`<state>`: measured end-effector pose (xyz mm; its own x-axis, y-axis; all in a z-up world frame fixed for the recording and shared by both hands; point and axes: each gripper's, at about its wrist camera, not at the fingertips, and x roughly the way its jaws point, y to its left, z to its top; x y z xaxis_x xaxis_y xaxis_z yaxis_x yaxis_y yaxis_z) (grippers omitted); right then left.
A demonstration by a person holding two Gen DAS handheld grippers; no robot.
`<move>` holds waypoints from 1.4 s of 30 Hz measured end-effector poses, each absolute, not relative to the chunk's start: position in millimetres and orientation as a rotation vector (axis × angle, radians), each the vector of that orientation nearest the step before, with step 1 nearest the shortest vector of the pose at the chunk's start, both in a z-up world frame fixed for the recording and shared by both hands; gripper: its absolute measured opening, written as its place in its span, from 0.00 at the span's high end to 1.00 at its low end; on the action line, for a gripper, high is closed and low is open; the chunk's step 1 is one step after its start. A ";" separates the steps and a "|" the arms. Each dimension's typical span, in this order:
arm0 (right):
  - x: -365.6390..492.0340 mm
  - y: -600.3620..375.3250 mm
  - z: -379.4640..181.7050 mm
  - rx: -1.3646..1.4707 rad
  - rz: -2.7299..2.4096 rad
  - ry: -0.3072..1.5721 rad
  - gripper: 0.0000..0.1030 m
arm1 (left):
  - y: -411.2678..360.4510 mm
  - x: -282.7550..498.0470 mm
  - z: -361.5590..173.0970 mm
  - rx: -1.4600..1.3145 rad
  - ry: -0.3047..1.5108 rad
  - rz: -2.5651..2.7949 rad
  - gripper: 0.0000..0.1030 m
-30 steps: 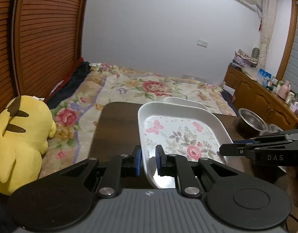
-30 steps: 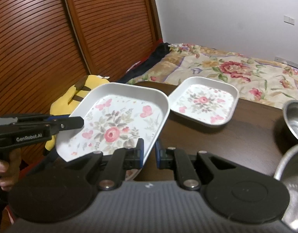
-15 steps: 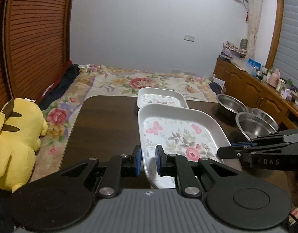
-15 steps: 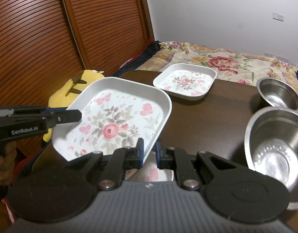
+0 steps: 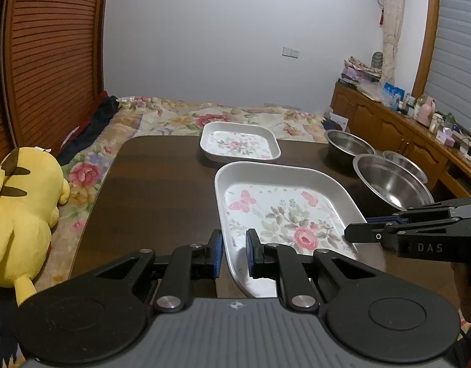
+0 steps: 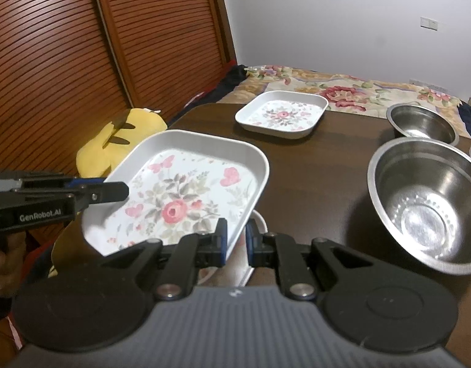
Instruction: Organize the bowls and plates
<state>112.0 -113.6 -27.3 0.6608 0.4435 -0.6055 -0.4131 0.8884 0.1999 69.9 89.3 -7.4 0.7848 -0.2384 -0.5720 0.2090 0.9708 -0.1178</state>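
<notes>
Left wrist view: left gripper point(image 5: 234, 253) and right gripper point(image 6: 235, 242) each pinch an opposite rim of the large floral plate point(image 5: 284, 214), held level above the table point(image 5: 149, 178), likely for stability. Another plate possibly lies underneath; small floral plate point(image 6: 281, 113) sits beyond.

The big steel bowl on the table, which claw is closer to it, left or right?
Right. The right claw grips the large floral plate on its edge facing the big steel bowl. The left claw holds the plate's opposite edge, farther away.
</notes>
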 end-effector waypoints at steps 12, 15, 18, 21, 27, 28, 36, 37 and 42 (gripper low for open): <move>96.3 -124.9 -49.0 0.090 0.488 0.706 0.86 | 82.9 57.0 -27.5 -0.057 0.658 -0.258 0.84; 90.9 -123.2 -48.7 0.083 0.482 0.688 0.86 | 83.1 56.4 -30.7 -0.060 0.660 -0.255 0.84; 87.8 -122.7 -49.8 0.092 0.480 0.675 0.86 | 85.0 57.2 -34.1 -0.058 0.662 -0.250 0.84; 88.3 -122.1 -53.6 0.106 0.480 0.673 0.86 | 86.3 57.8 -36.7 -0.059 0.666 -0.241 0.84; 86.2 -118.5 -56.4 0.094 0.459 0.643 0.86 | 85.0 59.6 -40.5 -0.050 0.670 -0.226 0.84; 85.8 -118.5 -57.0 0.095 0.456 0.642 0.86 | 84.5 60.0 -41.2 -0.047 0.672 -0.225 0.84; 81.8 -114.8 -61.4 0.080 0.436 0.628 0.86 | 82.6 62.5 -46.7 -0.041 0.677 -0.220 0.84; 81.7 -114.5 -61.3 0.078 0.435 0.625 0.86 | 82.2 62.4 -47.2 -0.038 0.674 -0.219 0.84; 81.2 -113.3 -62.2 0.082 0.434 0.612 0.86 | 80.3 62.3 -48.6 -0.020 0.669 -0.210 0.84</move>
<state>81.2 -113.3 -62.2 0.7316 0.4175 -0.5389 -0.3695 0.9072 0.2012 62.3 80.4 -48.6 0.7640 -0.1998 -0.6135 0.1868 0.9786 -0.0861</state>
